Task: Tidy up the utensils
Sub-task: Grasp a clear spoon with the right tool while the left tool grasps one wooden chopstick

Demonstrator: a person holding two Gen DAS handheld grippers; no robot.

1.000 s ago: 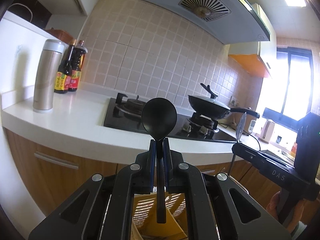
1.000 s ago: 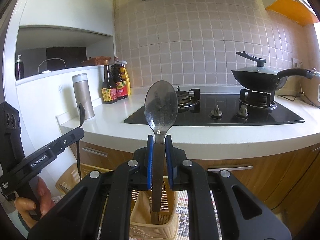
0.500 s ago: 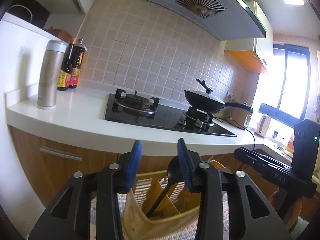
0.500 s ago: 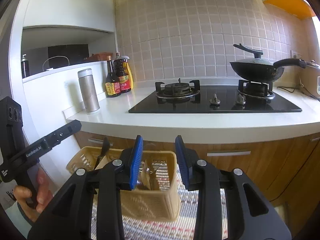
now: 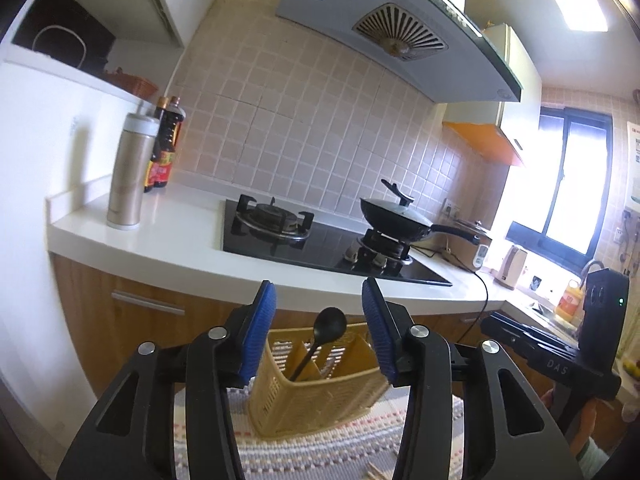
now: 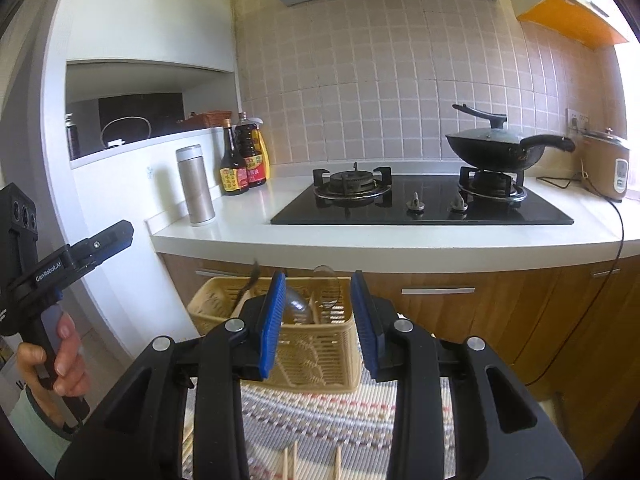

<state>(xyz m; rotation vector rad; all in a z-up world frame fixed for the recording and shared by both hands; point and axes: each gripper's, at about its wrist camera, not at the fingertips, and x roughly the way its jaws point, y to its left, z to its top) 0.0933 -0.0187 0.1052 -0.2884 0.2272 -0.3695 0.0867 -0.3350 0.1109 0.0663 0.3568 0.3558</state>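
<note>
I see my left gripper (image 5: 318, 320) with its blue fingers (image 5: 258, 332) apart and nothing between the pads; its jaws have just been opening. Beyond it, the yellow basket (image 5: 320, 396) stands on the striped mat (image 5: 312, 452), in front of the wooden cabinet (image 5: 120, 320). The black spoon (image 5: 322, 336) leans inside the basket, bowl end up and above the rim, in a compartment beside a divider.

My right gripper (image 6: 318, 320) also has its fingers (image 6: 272, 320) apart and empty; these jaws opened a moment ago as well, and then stopped at this width. In the right wrist view the metal spoon (image 6: 298, 306) lies inside the basket (image 6: 316, 356), near its right end, partly hidden behind the left finger. The black spoon (image 6: 248, 284) shows near the basket's left end. I cannot tell exactly which compartment each one is in.

A few thin wooden sticks (image 6: 294, 460) lie on the mat (image 6: 320, 412) near its front edge. A hand (image 6: 60, 356) holds the left gripper's handle at the left border.
</note>
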